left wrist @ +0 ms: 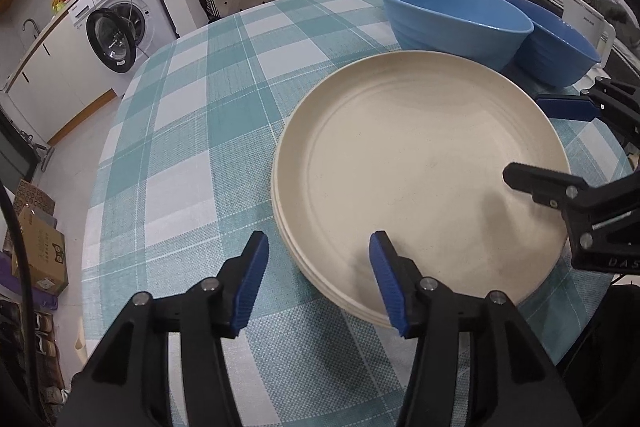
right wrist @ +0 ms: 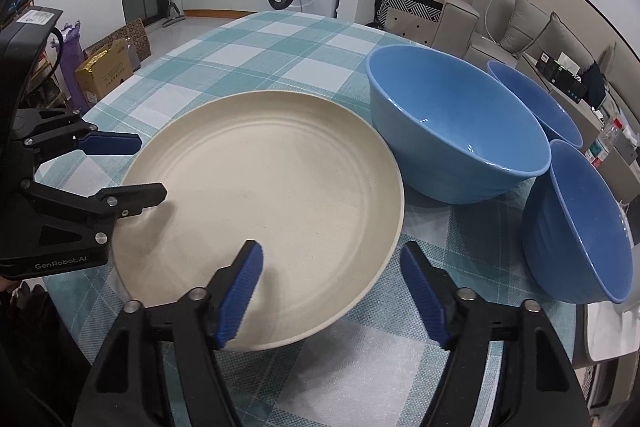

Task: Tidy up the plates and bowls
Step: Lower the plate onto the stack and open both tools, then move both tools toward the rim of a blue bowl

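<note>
Both grippers — left [left wrist: 318,247] and right [right wrist: 332,259] — stand open astride the plates' [left wrist: 420,163] rim, seemingly touching nothing, with 3 bowls [right wrist: 456,123] just beyond.

Both handheld tools share one build: the left gripper [left wrist: 318,281] and the right gripper [right wrist: 332,291] have matte black plastic frames with triangular cut-outs, silver round-headed screws at the pivots, and blue ribbed pads [right wrist: 242,293] lining the fingers. White lettering reading GenRobot.AI marks the left unit's side, and a black cable [right wrist: 56,47] loops behind it
</note>
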